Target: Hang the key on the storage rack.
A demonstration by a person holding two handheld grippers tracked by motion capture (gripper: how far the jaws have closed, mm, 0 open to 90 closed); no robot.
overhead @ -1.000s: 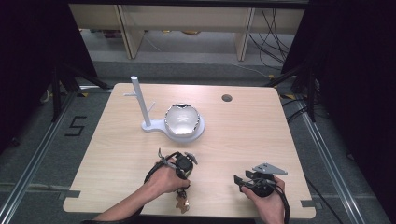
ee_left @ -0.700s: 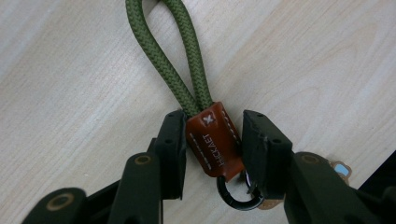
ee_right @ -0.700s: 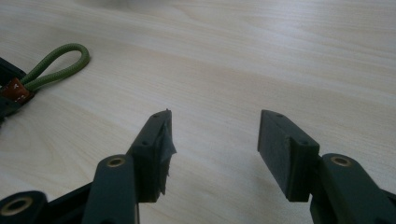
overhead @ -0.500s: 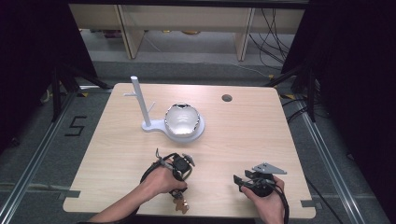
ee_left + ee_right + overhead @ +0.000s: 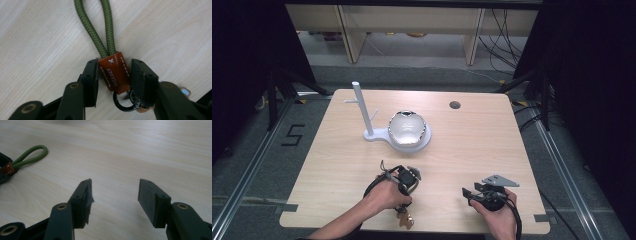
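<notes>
Left gripper sits low over the near edge of the light wooden table, jaws straddling the brown leather tab of a keychain with an olive-green braided cord loop and a black metal ring. The jaws have just been closing, with the tab between them; the left pad looks to touch the tab's edge, a thin gap shows on the right side, so not a firm clench yet, call it released around the tab. The keychain lies flat on the table, loop pointing away from the gripper, ring end tucked under the jaws. Right gripper rests on the table well apart to the right, jaws spread wide, nothing between them. Farther back stands a white branched hanger stand with a shiny rounded glass or metal dish on its base, both untouched. Judged progress: early; the grasp is lined up but not finished, nothing lifted. Likely left: close on the tab, lift the keychain, carry it to the stand and hang the loop on a peg; that goal is a guess.
</notes>
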